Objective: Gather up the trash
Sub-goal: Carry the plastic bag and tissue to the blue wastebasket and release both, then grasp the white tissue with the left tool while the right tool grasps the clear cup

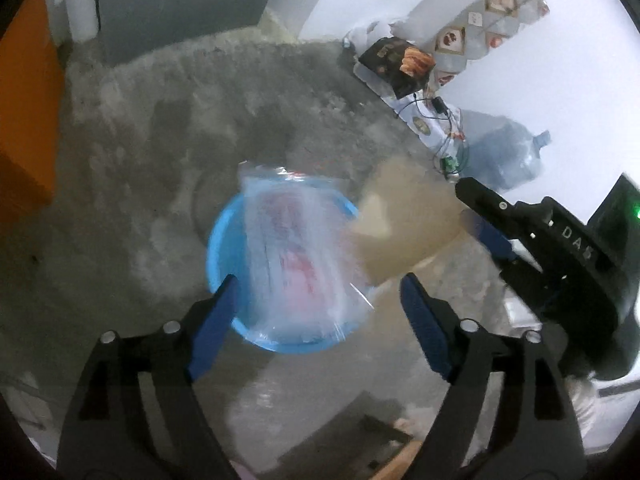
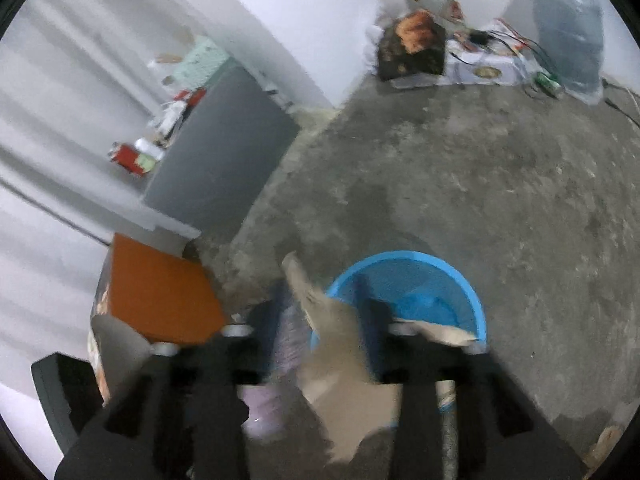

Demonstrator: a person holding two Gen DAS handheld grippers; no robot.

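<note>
Two light, floppy scraps hang over the blue basket point(image 1: 224, 240): a slippery clear plastic bag point(image 1: 296, 256) between the left gripper point(image 1: 316, 320)'s wide jaws, and brown paper point(image 2: 340, 344), best pinched by an edge, loose between the right gripper point(image 2: 324, 332)'s half-parted jaws.

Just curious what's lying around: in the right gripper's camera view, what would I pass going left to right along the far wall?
Grey cabinet with clutter on top → dark box → white cloth with cables → big water jug.
</note>
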